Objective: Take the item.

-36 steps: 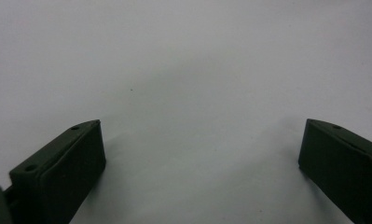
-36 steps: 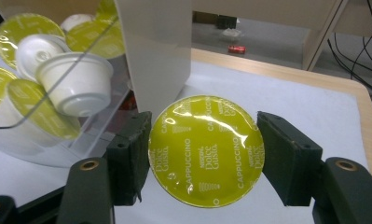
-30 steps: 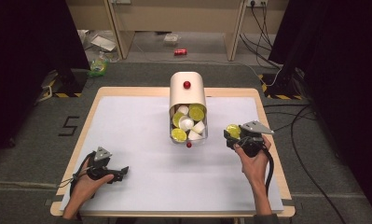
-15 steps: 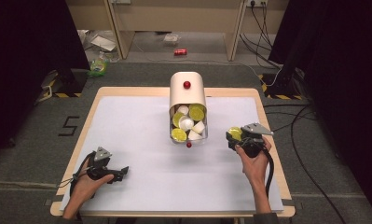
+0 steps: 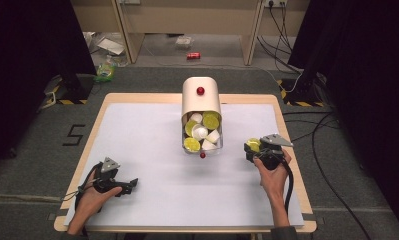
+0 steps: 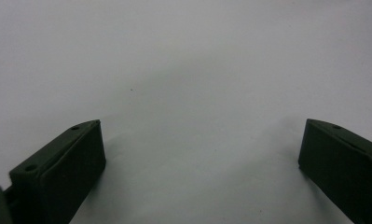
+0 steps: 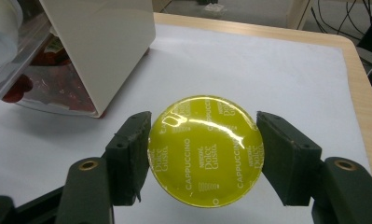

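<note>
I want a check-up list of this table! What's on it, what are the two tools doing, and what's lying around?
Surface: white mat on a wooden table, bare near the left tool.
Job's things: cream box with a red knob, its clear drawer holding yellow-green and white capsules.
Clutter: nothing seen on the table.
Tools: left tool open, low over the mat; right tool shut on a yellow-green Cappuccino capsule.
Cables: one trailing from each tool; more on the floor at right.
Surroundings: red can and litter on the floor beyond the table.
</note>
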Motion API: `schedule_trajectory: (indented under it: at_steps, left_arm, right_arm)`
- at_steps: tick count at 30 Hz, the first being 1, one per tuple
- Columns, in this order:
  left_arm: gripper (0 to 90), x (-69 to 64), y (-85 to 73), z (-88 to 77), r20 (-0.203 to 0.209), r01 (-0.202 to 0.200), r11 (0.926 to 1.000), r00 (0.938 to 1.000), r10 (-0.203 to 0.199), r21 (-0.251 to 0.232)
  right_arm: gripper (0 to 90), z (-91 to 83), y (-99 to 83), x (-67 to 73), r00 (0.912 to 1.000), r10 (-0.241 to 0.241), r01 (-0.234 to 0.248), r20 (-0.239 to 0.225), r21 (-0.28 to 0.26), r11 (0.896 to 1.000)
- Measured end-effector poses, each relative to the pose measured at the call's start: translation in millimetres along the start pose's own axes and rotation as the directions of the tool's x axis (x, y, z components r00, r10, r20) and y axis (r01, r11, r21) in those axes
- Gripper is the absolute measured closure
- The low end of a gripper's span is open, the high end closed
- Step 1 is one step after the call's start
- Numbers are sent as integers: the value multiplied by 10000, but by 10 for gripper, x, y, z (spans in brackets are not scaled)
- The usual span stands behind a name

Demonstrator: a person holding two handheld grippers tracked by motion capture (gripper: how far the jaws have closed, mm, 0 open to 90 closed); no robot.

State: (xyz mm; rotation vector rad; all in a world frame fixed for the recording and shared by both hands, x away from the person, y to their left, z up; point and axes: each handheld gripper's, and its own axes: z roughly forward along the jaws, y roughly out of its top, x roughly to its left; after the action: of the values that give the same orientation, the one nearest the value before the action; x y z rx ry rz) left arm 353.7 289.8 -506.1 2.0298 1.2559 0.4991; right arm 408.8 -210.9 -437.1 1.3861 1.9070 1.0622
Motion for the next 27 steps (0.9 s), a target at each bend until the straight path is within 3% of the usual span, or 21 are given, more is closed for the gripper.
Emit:
schedule_trajectory:
  at_steps: [27]
  left_arm:
    - [0,0,0,0,-2,-1,10000,10000,1,-3]
  right_arm:
    - [383,126,-109,-16,9997,-150,140,175,566,9983]
